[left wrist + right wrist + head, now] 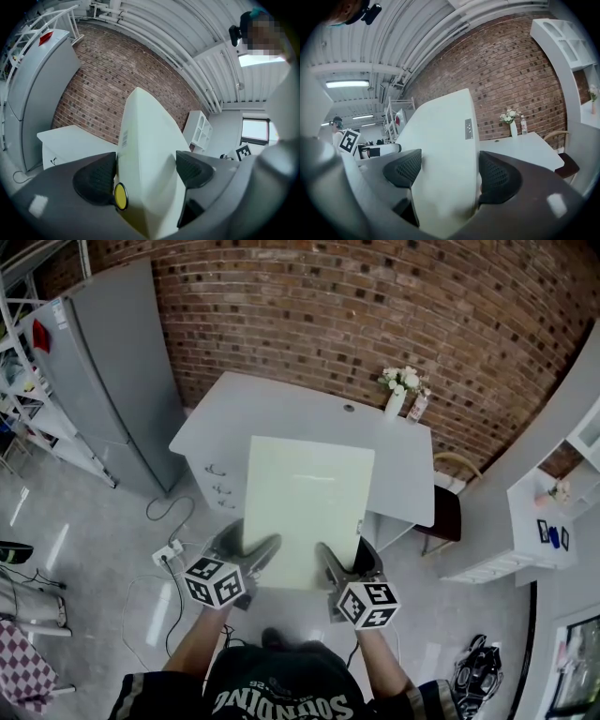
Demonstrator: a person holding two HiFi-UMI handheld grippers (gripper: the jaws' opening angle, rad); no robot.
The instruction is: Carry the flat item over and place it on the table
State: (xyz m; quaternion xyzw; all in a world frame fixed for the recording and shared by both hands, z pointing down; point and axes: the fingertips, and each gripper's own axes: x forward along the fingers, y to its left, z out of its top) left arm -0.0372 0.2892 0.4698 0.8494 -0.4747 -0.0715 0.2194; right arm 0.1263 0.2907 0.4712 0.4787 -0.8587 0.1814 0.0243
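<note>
a grey refrigerator (112, 381) stands at 10 o'clock in the head view, beside the white table (281, 409) along the brick wall (375, 306).

the left gripper (251, 545) bites the pale cream flat panel (307, 507) at its 7 o'clock corner. in the left gripper view the left gripper (147, 171) has its jaws spread wide, and the panel (150, 131) fills the gap edge-on, a dark pad pressed against each face. a round yellow sticker (120, 196) sits on the panel just by the pad at 9 o'clock.

the panel is held up in front of the person. its near edge lies between the two tongs, and its far edge covers the near middle of the table in the head view.

the right gripper (345, 554) holds the 5 o'clock corner. in the right gripper view the right gripper (447, 171) is likewise spread wide and clamped on the panel (440, 136), with pads on both faces.

a vase of white flowers (398, 390) and a small bottle (417, 407) stand at the table's 1 o'clock corner. a chair (445, 507) sits at the table's 4 o'clock side.
</note>
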